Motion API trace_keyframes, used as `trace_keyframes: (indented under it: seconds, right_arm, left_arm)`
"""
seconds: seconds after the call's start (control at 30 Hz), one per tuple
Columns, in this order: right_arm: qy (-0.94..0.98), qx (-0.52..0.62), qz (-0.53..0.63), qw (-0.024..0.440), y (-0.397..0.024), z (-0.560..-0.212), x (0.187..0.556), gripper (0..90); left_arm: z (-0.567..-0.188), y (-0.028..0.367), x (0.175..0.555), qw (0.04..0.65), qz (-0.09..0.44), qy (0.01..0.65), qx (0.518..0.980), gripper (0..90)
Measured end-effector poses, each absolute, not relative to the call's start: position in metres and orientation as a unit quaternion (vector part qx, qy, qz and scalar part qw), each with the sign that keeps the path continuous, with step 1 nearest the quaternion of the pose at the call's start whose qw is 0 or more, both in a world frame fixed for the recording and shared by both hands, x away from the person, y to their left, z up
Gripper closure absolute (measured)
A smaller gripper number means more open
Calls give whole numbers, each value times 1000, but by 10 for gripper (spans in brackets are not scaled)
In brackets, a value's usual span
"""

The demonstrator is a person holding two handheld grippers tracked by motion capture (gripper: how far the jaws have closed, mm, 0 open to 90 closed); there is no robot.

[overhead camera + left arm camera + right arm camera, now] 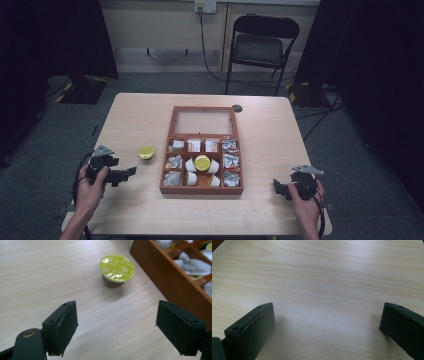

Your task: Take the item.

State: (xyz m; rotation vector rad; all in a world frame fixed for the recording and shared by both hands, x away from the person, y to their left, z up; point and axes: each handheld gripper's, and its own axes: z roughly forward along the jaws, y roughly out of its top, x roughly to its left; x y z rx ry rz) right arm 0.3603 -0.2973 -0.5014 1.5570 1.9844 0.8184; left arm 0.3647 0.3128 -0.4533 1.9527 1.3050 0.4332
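A small capsule with a yellow-green foil lid (146, 152) stands alone on the light wooden table, just left of a brown wooden compartment box (170, 187). In the left gripper view the capsule (117, 270) sits ahead of the jaws, beside the box wall (162, 275). My left gripper (131, 172) is near the table's front left, open and empty, a little short of the capsule. My left gripper (116, 331) has bare table between its jaws. My right gripper (276, 189) rests at the front right, open over bare wood (327, 322).
The box holds tea bags (230, 161), white cups and another yellow-lidded capsule (202, 162); its far section has a clear lid (204, 121). A black folding chair (260, 45) stands beyond the table. Dark curtains flank the room.
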Motion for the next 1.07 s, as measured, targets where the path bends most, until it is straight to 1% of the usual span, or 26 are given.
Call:
trace_keyframes:
  seconds: [0.07, 0.2, 0.27, 0.3, 0.4, 0.47, 0.5, 0.67, 0.8, 1.07]
  right_arm:
    - [726, 570, 299, 243, -297, -501, 360, 0]
    - [726, 570, 299, 242, -297, -501, 360, 0]
    - [726, 570, 299, 242, -297, -501, 360, 0]
    - [726, 570, 299, 242, -297, -501, 360, 0]
    - [726, 570, 299, 242, -297, -501, 360, 0]
    - [726, 570, 299, 242, -297, -501, 360, 0]
    - [726, 570, 299, 242, -297, -501, 360, 0]
    - [726, 569, 299, 242, -297, -501, 360, 0]
    - [727, 569, 299, 242, -297, -501, 360, 0]
    - [726, 569, 299, 242, -297, -501, 360, 0]
  left_arm:
    - [-459, 317, 362, 363, 178, 513, 757, 160]
    - [-469, 324, 363, 350, 172, 523, 758, 160]
    - [-472, 329, 365, 326, 181, 533, 760, 161]
    - [-475, 334, 366, 337, 183, 536, 752, 161]
    - [-484, 340, 370, 319, 188, 553, 747, 166]
    - [-487, 341, 370, 313, 190, 552, 749, 169]
    - [-492, 341, 369, 297, 195, 548, 757, 169]
    - [-499, 342, 366, 314, 220, 541, 749, 129]
    - [-504, 344, 366, 320, 230, 546, 739, 40]
    - [-504, 344, 367, 319, 229, 547, 739, 20]
